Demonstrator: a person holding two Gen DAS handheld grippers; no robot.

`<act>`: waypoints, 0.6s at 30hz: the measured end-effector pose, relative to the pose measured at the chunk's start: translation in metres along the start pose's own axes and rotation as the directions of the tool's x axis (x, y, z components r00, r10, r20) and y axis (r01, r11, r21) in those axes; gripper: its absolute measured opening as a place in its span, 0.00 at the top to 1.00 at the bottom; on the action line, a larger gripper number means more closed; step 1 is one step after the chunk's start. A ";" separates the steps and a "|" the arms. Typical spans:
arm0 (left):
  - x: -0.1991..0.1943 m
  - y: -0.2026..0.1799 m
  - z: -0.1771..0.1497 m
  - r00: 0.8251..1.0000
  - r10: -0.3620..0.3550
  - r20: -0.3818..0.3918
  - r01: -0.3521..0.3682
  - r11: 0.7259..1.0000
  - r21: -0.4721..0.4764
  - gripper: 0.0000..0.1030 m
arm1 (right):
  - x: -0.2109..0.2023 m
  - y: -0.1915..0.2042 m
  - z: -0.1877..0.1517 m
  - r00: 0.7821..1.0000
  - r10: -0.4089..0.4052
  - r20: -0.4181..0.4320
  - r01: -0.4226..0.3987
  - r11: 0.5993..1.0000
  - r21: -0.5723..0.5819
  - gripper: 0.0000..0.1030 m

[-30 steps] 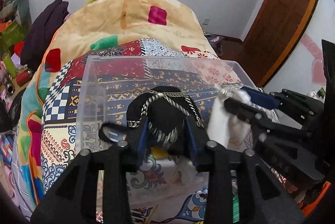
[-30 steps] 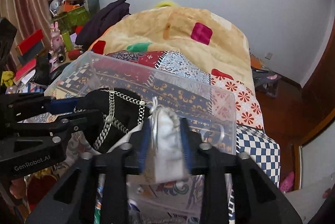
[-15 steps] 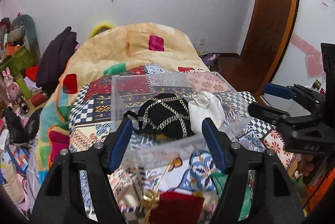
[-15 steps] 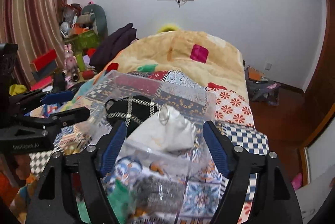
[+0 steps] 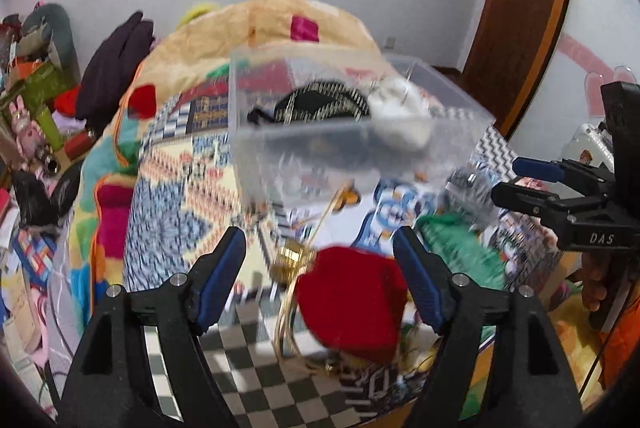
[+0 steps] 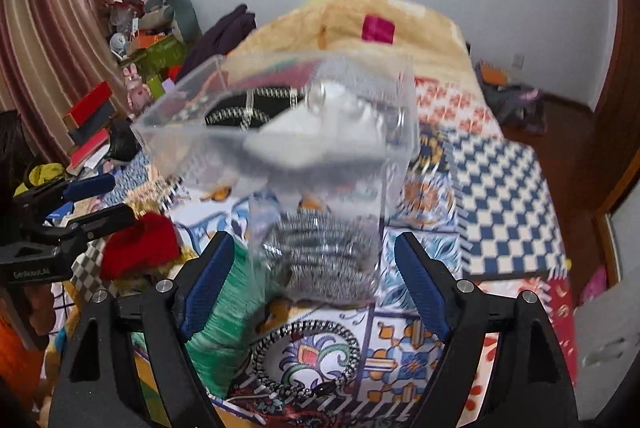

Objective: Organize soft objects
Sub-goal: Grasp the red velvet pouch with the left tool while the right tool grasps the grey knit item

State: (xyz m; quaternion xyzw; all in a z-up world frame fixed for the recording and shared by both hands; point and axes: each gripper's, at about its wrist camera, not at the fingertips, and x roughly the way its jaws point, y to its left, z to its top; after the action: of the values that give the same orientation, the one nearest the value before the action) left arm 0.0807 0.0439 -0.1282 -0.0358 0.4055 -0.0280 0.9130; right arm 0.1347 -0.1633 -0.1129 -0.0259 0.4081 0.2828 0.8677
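Presently the left gripper [image 5: 319, 262] is hanging with its blue-padded jaws spread wide and nothing between them, and the right gripper [image 6: 315, 276] is gaping the same way, equally empty. Just past the left jaws, a soft red pouch with gold cord [image 5: 352, 298] is lying on the patterned quilt [image 5: 172, 228]; ahead of the right ones, a silver-grey striped pouch [image 6: 326, 256] is resting beside a green fabric piece [image 6: 230, 292]. Further out, toward twelve o'clock, the clear plastic storage box [image 5: 460, 132] is sitting on the bed, holding a black chain-trimmed bag [image 5: 316, 104] and a white soft pouch [image 5: 400, 118]. Judging by this, the tongs are between deposits; next calls for closing on a loose pouch.
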 end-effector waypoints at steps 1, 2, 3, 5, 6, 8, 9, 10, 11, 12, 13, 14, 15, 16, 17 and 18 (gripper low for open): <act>0.002 0.001 -0.004 1.000 0.000 -0.004 0.000 1.000 -0.006 0.26 | 0.002 0.000 -0.002 1.000 0.000 -0.006 0.000 1.000 0.003 0.22; 0.004 0.002 -0.008 1.000 -0.001 -0.008 0.001 1.000 -0.011 0.26 | 0.005 -0.001 -0.002 1.000 0.002 -0.010 -0.002 1.000 0.008 0.23; 0.007 0.003 -0.012 1.000 -0.002 -0.012 0.002 1.000 -0.016 0.27 | 0.006 -0.002 -0.003 1.000 0.006 -0.012 -0.005 1.000 0.016 0.26; 0.010 0.003 -0.016 1.000 -0.005 -0.016 0.004 1.000 -0.023 0.39 | 0.009 -0.004 -0.004 1.000 0.024 -0.020 -0.024 0.999 0.035 0.38; 0.012 0.003 -0.018 1.000 -0.013 -0.024 0.012 1.000 -0.022 0.44 | 0.011 -0.004 -0.004 0.999 0.036 -0.029 -0.035 0.999 0.039 0.46; 0.015 0.002 -0.019 0.999 -0.023 -0.033 0.023 1.000 -0.017 0.56 | 0.013 -0.006 -0.006 0.998 0.056 -0.042 -0.054 0.997 0.049 0.51; 0.015 0.001 -0.020 0.999 -0.023 -0.033 0.023 1.000 -0.011 0.59 | 0.014 -0.006 -0.007 0.997 0.060 -0.042 -0.058 0.997 0.050 0.52; 0.016 -0.001 -0.021 0.999 -0.021 -0.033 0.021 1.000 -0.003 0.64 | 0.013 -0.006 -0.008 0.997 0.061 -0.042 -0.059 0.997 0.049 0.56; 0.016 -0.001 -0.022 0.999 -0.023 -0.033 0.023 1.000 0.002 0.69 | 0.013 -0.005 -0.008 0.997 0.062 -0.042 -0.061 0.997 0.044 0.61; 0.016 -0.002 -0.023 0.999 -0.028 -0.033 0.028 1.000 0.005 0.70 | 0.012 -0.004 -0.009 0.997 0.064 -0.040 -0.062 0.997 0.039 0.64; 0.016 -0.003 -0.023 0.999 -0.032 -0.033 0.032 0.999 0.006 0.72 | 0.011 -0.003 -0.010 0.997 0.067 -0.036 -0.066 0.997 0.036 0.70; 0.016 -0.004 -0.024 0.999 -0.030 -0.030 0.030 1.000 0.009 0.74 | 0.010 -0.002 -0.009 0.997 0.069 -0.034 -0.068 0.997 0.031 0.74; 0.015 -0.005 -0.024 0.999 -0.025 -0.026 0.026 1.000 0.013 0.74 | 0.010 0.000 -0.009 0.997 0.069 -0.031 -0.068 0.997 0.026 0.78; 0.014 -0.007 -0.024 1.000 -0.023 -0.021 0.023 1.000 0.017 0.76 | 0.008 0.001 -0.010 0.998 0.064 -0.025 -0.063 0.998 0.020 0.79; 0.013 -0.007 -0.024 1.000 -0.022 -0.016 0.023 1.000 0.019 0.77 | 0.008 0.001 -0.009 0.998 0.061 -0.021 -0.061 0.998 0.017 0.81; 0.011 -0.007 -0.023 1.000 -0.021 -0.008 0.021 1.000 0.018 0.77 | 0.006 0.001 -0.010 0.998 0.063 -0.015 -0.063 0.998 0.016 0.82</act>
State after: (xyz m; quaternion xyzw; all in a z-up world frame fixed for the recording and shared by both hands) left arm 0.0710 0.0346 -0.1512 -0.0319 0.4083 -0.0415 0.9113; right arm 0.1308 -0.1619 -0.1237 -0.0085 0.4178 0.3065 0.8553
